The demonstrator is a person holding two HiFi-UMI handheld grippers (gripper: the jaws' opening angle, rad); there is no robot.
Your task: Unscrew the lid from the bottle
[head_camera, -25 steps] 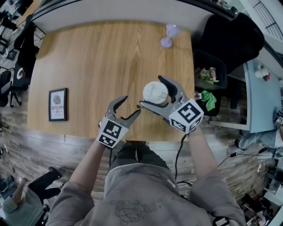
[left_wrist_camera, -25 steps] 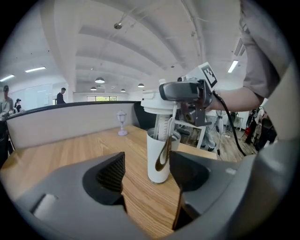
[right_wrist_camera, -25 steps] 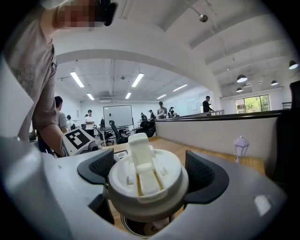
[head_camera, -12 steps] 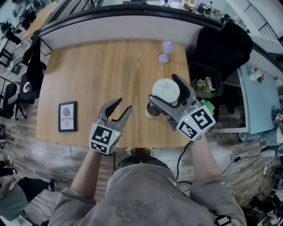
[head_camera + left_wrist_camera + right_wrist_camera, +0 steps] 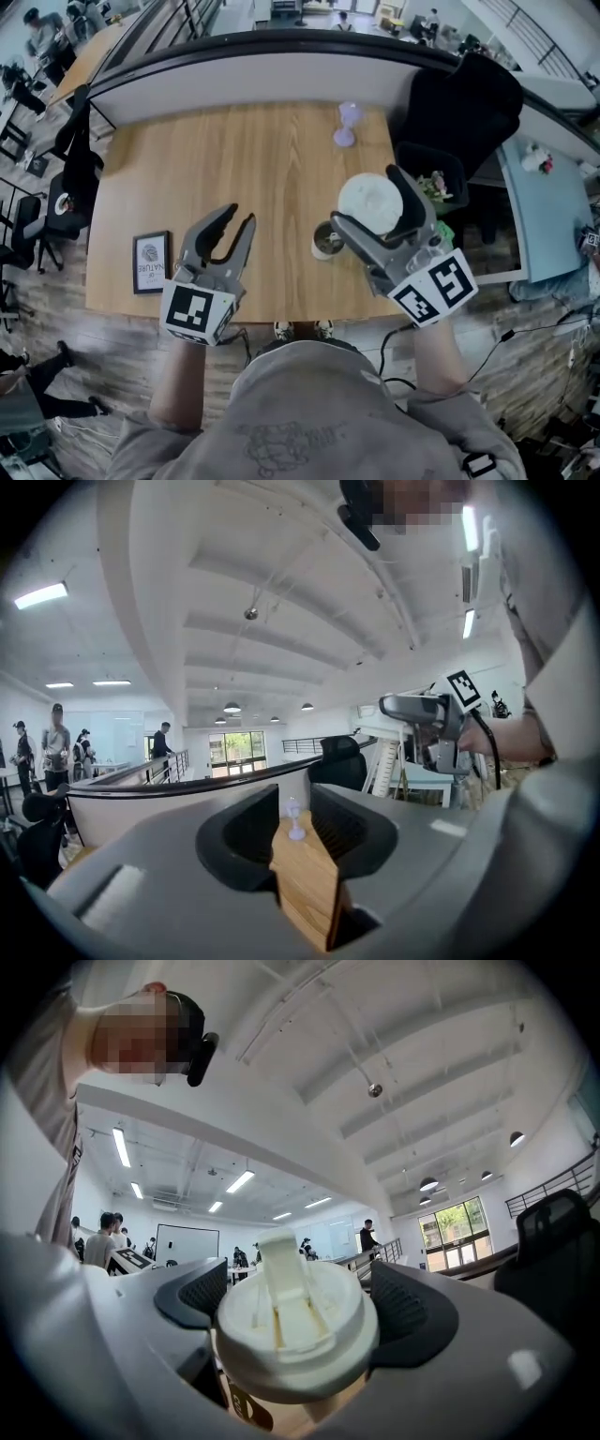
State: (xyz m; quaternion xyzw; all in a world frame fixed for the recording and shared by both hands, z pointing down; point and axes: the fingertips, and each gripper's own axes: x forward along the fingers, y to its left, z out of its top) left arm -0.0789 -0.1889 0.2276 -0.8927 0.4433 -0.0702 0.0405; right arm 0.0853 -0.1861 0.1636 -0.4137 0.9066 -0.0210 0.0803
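Over the table [image 5: 234, 159], right gripper [image 5: 367, 200] has raised the clamped bottle [image 5: 298, 1321]; left gripper [image 5: 239, 217], empty, has narrowed.

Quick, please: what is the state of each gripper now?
Left gripper: open, nothing between its jaws, which have just been closing.
Right gripper: shut on the white-lidded bottle.

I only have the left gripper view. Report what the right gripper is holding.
Observer: The right gripper is clamped on a bottle, pads either side of its white flip-top lid.
Operator: Confirm that lid is on.
Observer: It is, sitting on top of the brown body.
Operator: Name anything on the table I can't see.
Observer: A framed picture lies flat near the table's left edge.
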